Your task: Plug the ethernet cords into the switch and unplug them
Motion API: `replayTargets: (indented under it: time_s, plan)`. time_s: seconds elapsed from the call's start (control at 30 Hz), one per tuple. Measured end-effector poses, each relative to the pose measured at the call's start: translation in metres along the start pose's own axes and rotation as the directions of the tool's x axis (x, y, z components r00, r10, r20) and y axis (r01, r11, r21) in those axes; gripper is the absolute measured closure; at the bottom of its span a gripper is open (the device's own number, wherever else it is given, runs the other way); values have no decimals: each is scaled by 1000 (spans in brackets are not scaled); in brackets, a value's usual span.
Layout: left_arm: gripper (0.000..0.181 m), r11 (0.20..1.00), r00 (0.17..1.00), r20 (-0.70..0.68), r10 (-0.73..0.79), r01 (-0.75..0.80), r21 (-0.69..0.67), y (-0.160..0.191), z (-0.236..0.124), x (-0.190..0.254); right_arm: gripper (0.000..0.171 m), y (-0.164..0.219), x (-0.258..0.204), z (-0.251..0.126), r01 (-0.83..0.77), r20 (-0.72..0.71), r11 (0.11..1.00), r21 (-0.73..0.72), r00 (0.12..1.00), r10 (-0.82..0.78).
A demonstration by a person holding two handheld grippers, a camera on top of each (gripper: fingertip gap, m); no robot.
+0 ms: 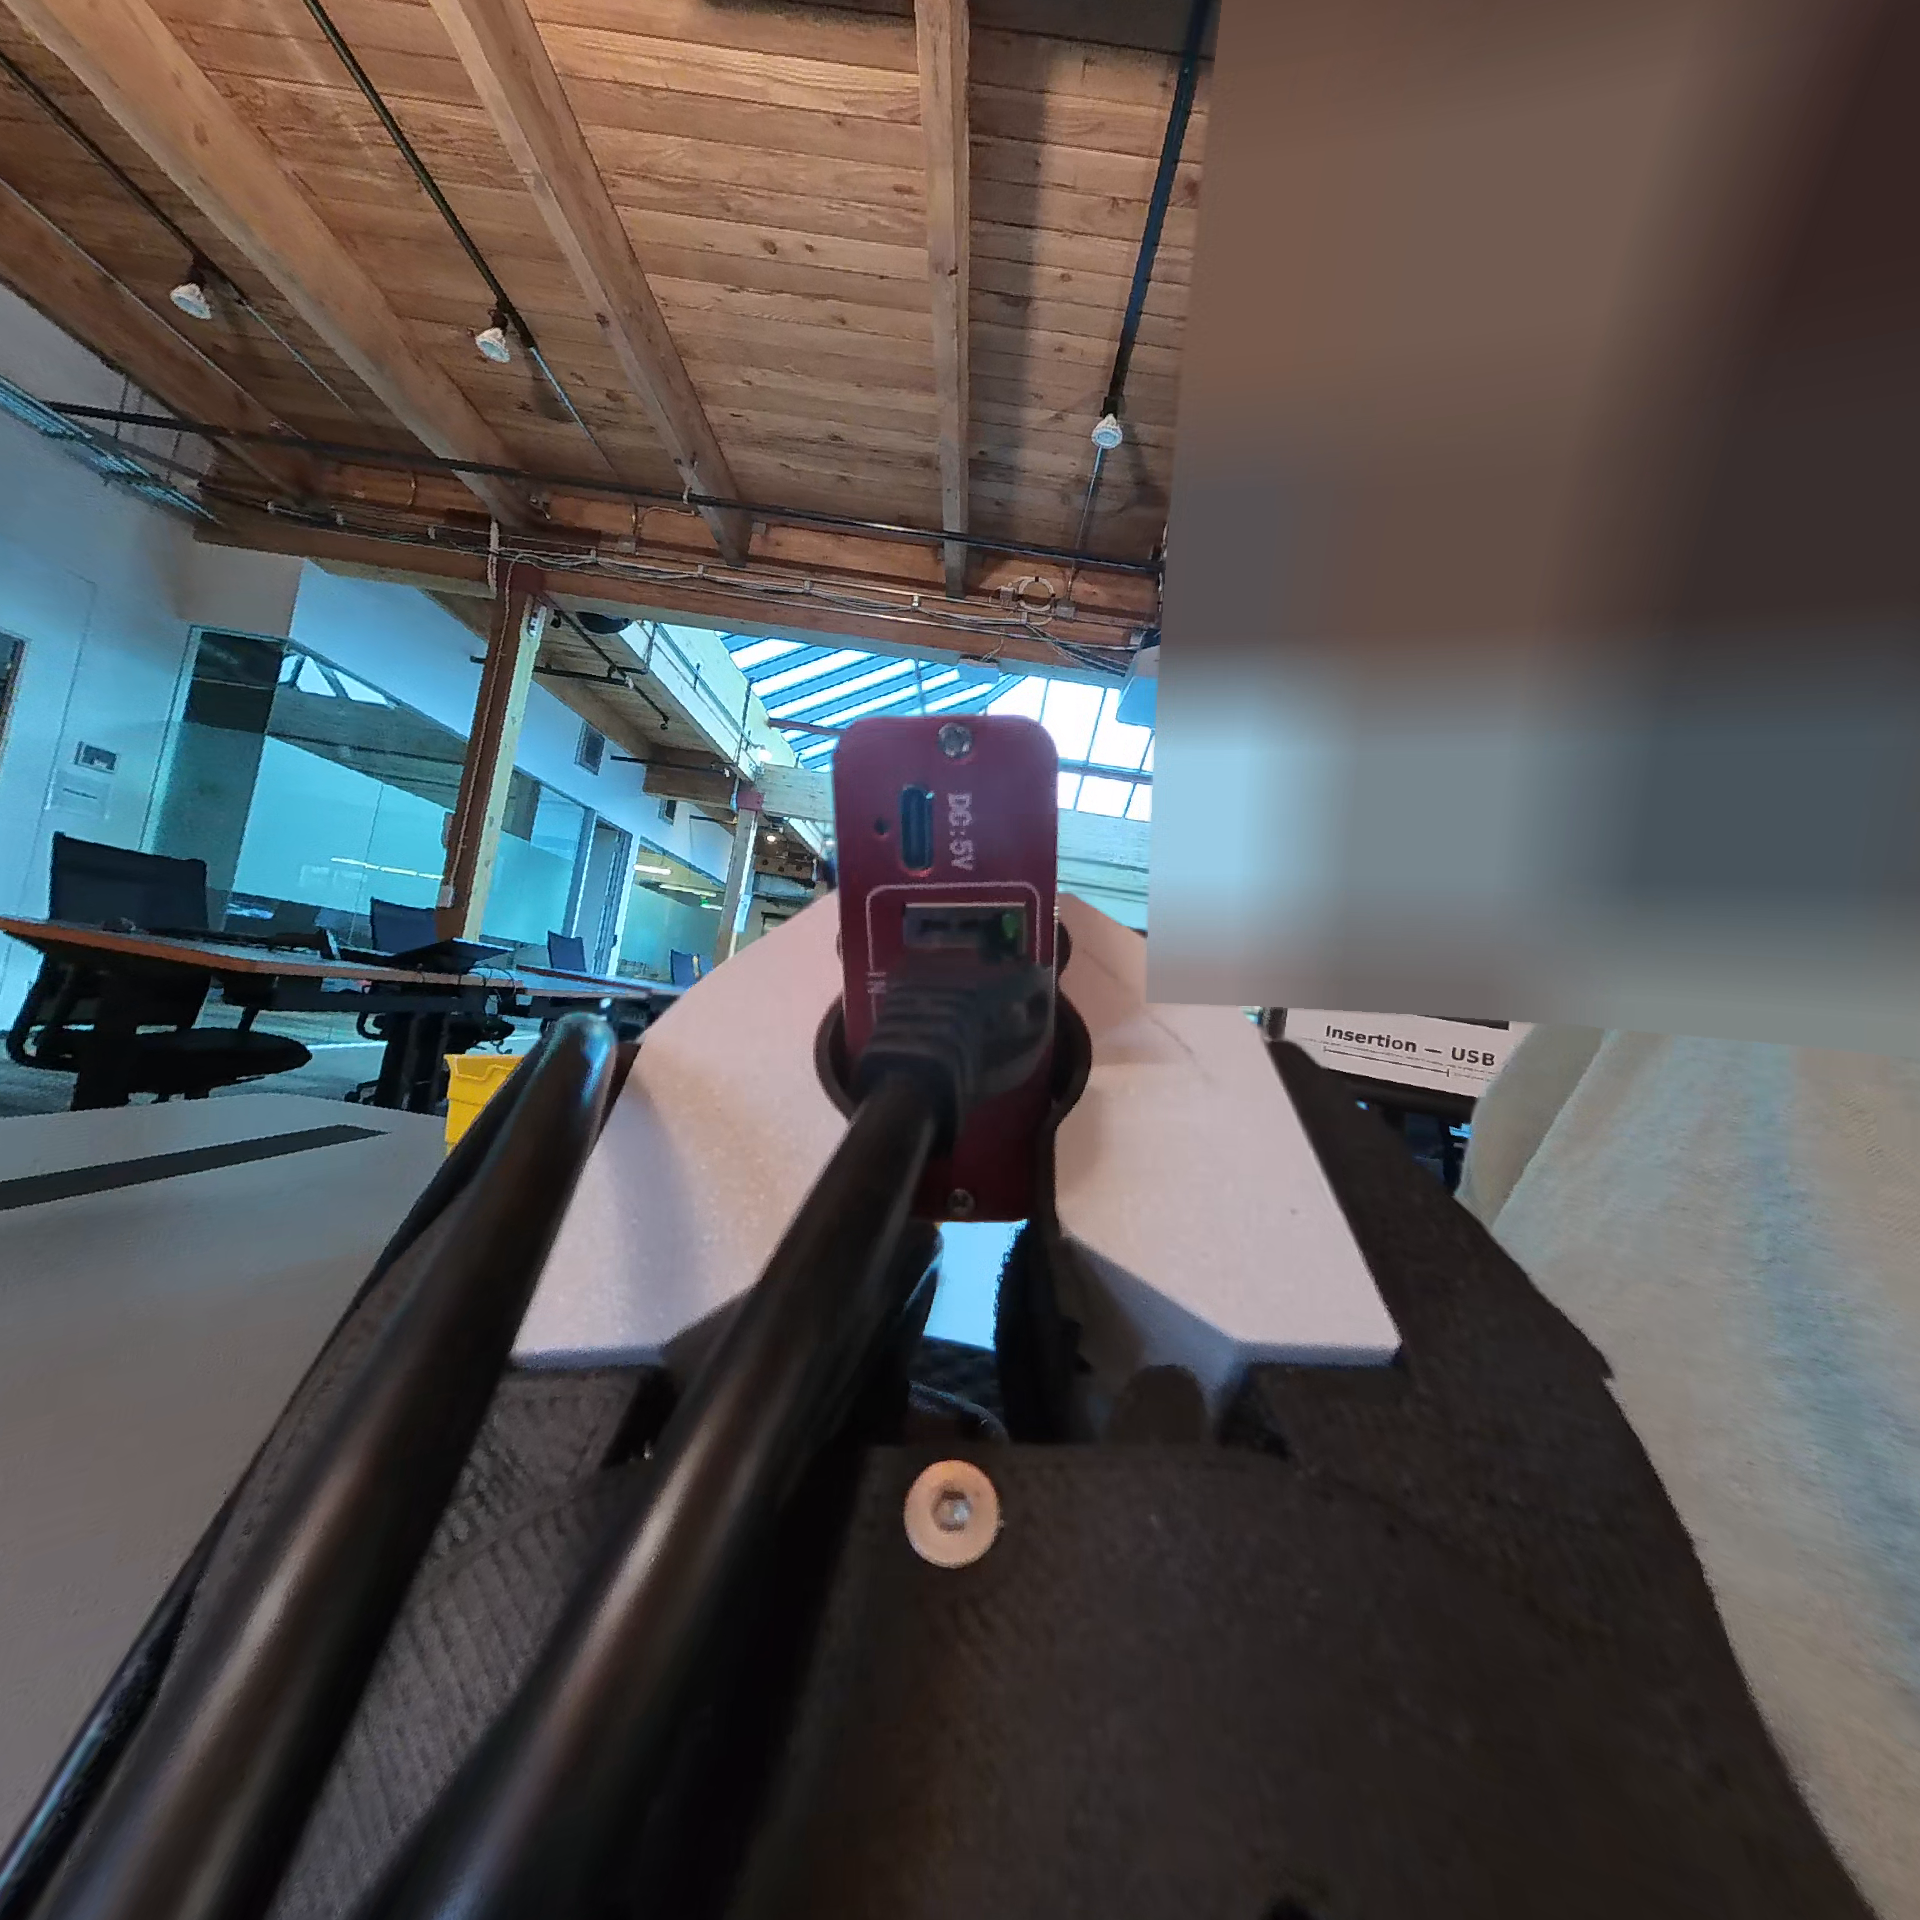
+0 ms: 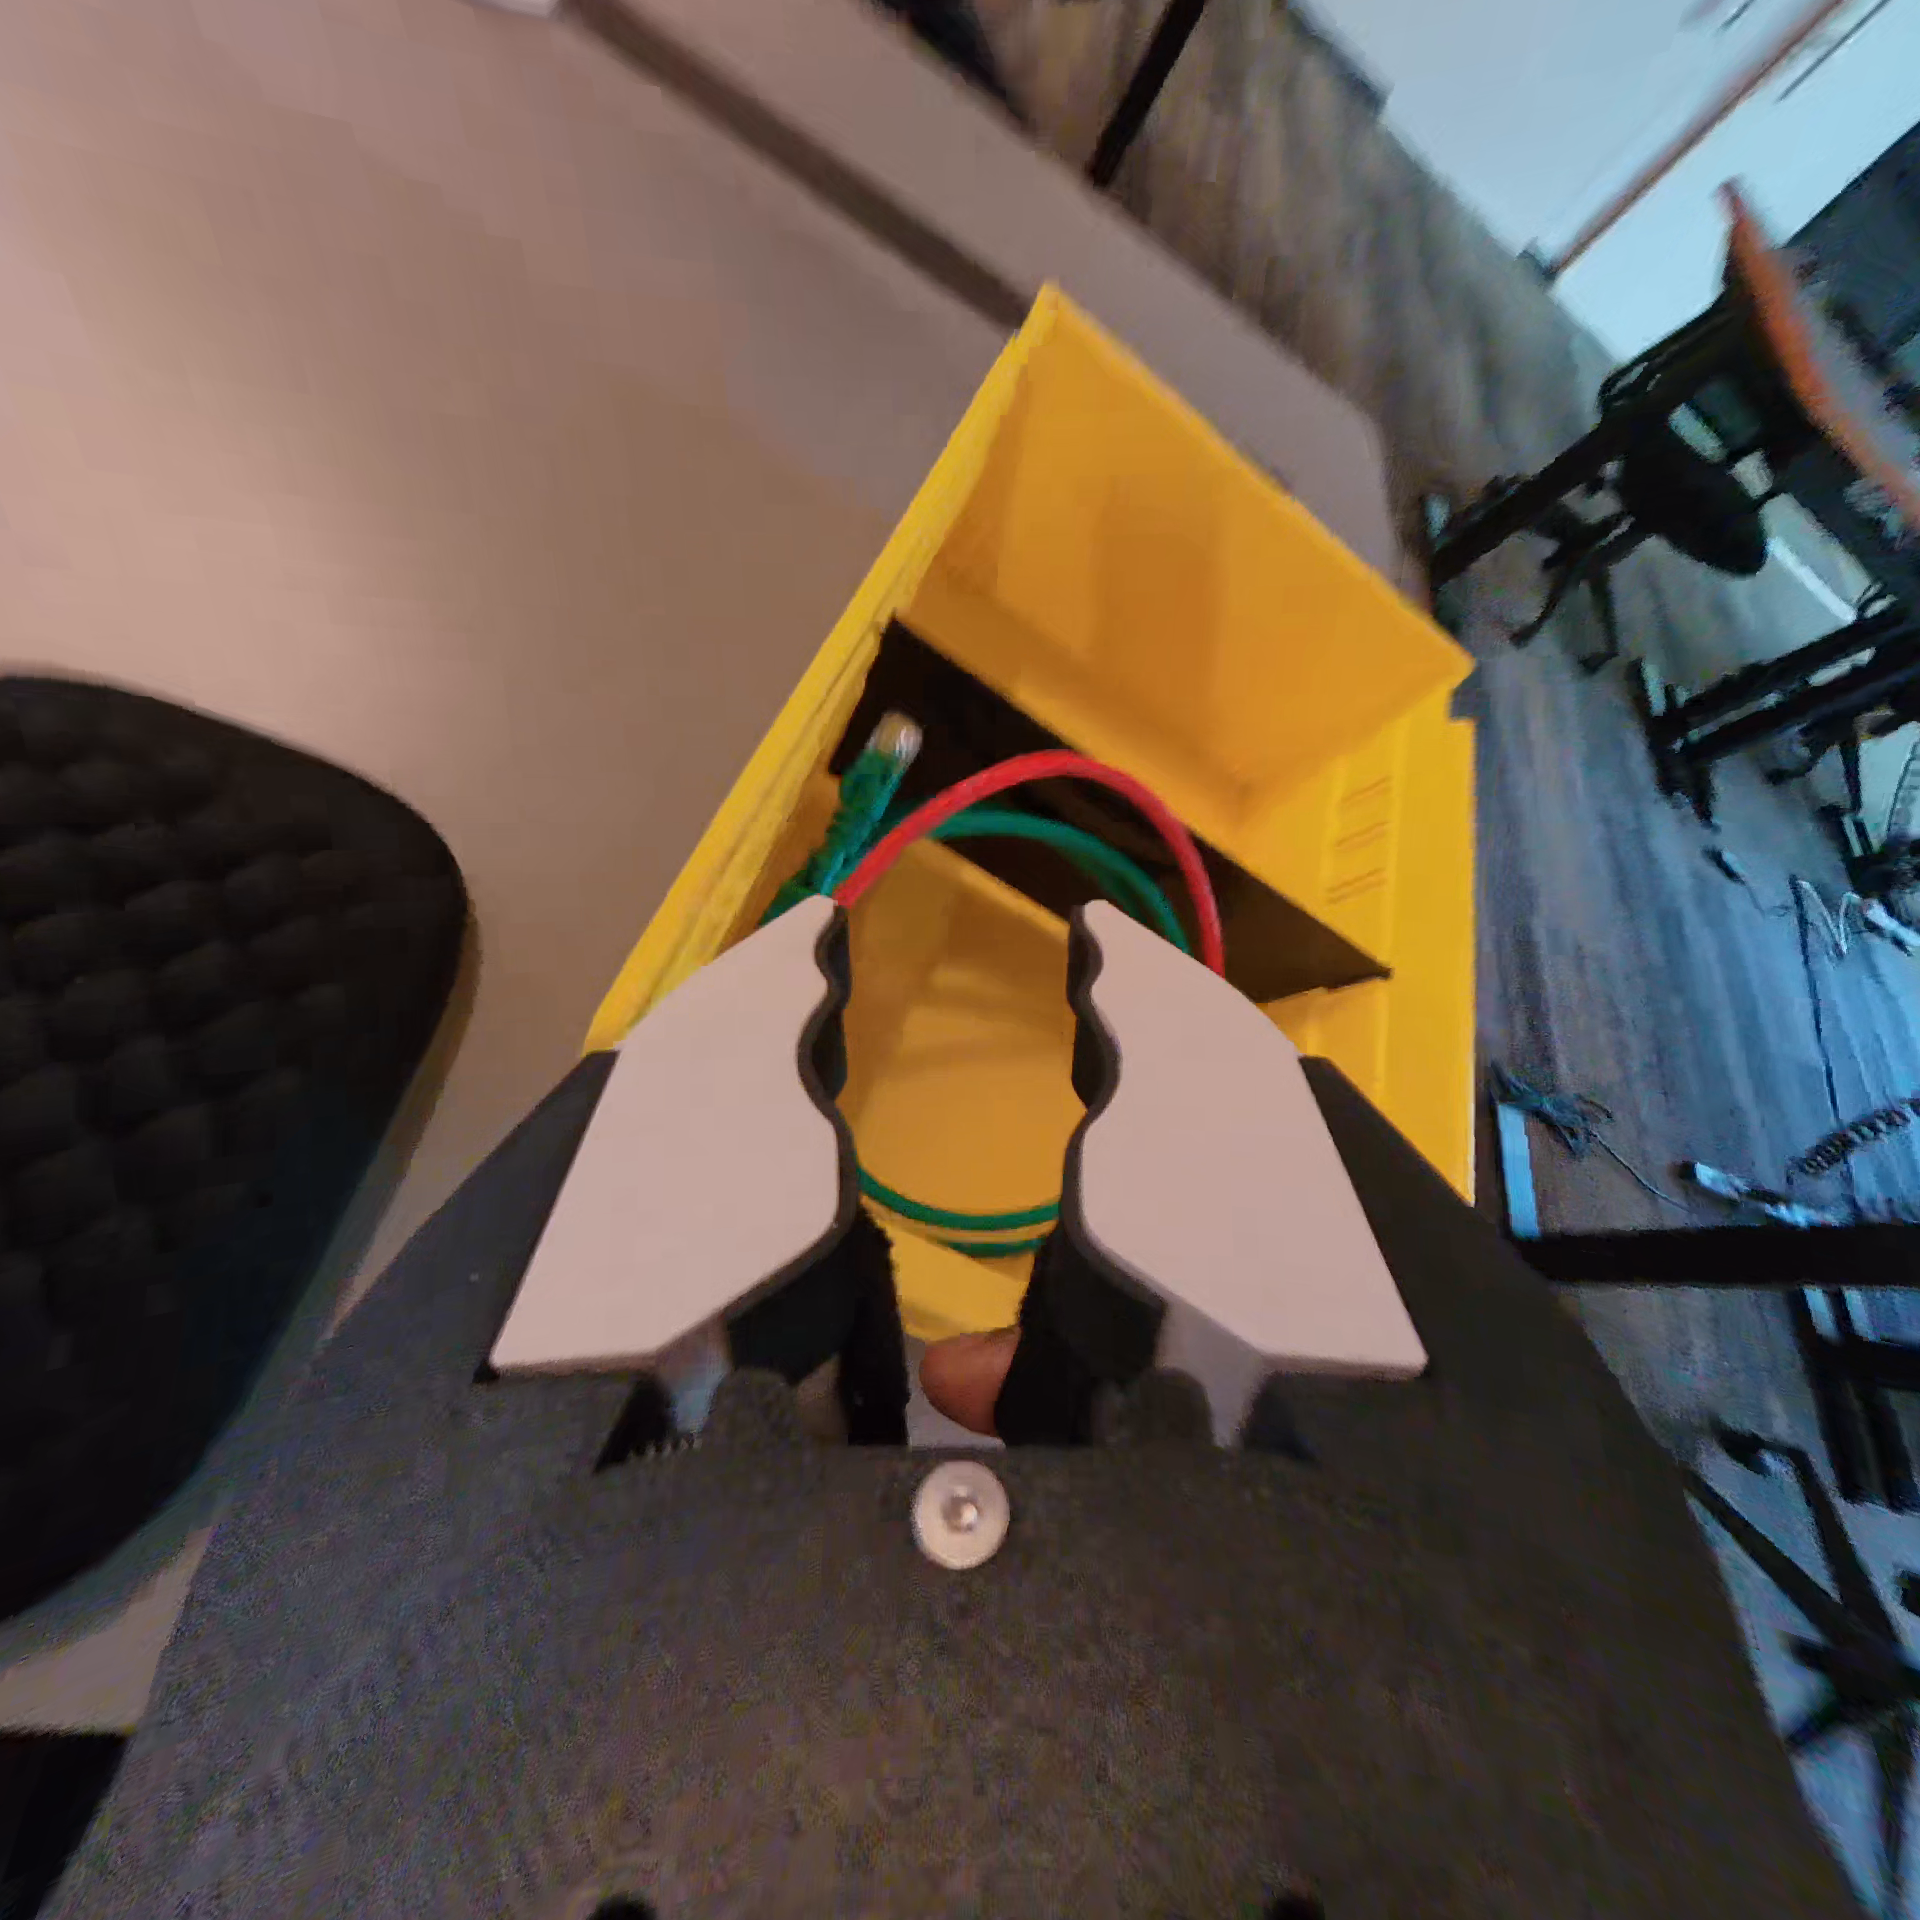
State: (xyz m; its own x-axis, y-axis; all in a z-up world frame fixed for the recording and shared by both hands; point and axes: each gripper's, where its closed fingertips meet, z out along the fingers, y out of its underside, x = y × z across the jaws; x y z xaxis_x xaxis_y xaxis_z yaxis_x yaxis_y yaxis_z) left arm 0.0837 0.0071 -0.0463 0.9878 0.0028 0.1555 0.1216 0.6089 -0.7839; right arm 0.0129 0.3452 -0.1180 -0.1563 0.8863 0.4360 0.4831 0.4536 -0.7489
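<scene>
Left gripper point(image 1: 951, 1060): clamped on the switch, both pale fingers point(image 1: 717, 1143) pressed against its sides, probably to steady it while cords go in and out.
Switch point(image 1: 940, 831): small red box held upright at centre of the left wrist view, port face toward the camera.
Black cord point(image 1: 790, 1299): its plug sits in the switch's ethernet port; the cable runs back toward 7 o'clock, with a second black run point(image 1: 457, 1299) beside it.
Right gripper point(image 2: 956, 935): jaws apart, holding nothing, poised above the bin, likely going for another cord.
Yellow bin point(image 2: 1195, 582): on the table edge, from centre toward 1 o'clock in the right wrist view.
Green cord point(image 2: 1039, 826): coiled inside the bin, clear plug at 11 o'clock.
Red cord point(image 2: 1049, 767): arched over the green one, just beyond the fingertips.
Table point(image 2: 416, 416): grey, filling 9 to 12 o'clock.
</scene>
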Motion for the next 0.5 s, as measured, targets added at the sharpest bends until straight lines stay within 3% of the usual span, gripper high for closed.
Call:
replayTargets:
  time_s: [0.03, 0.13, 0.2, 0.27, 0.37, 0.5]
  plan:
    - [151, 1000, 1000, 10, -4, 4, -12, 2, 0, -2, 131, -13, -4, -7, -28, 20, 995, 93, 999, 26]
    - [151, 997, 1000, 22, -16, 18, -69, 11, 3, -5, 131, -67, -52, -39, -146, 313, 901, 409, 950, 12]
    - [152, 992, 1000, 15, -9, 10, -127, 20, 5, -3, 127, -98, -98, -73, -274, 566, 802, 530, 819, -94]
    - [151, 977, 1000, 5, 12, -11, -211, 34, 8, 0, 125, -118, -139, -103, -364, 717, 742, 562, 661, -219]
    - [152, 917, 998, -22, 60, -64, -395, 63, 10, 5, 123, -132, -195, -129, -355, 794, 745, 565, 480, -373]
    - [152, 761, 988, -49, 147, -144, -632, 103, 2, 5, 123, -127, -259, -130, -153, 810, 823, 547, 345, -475]
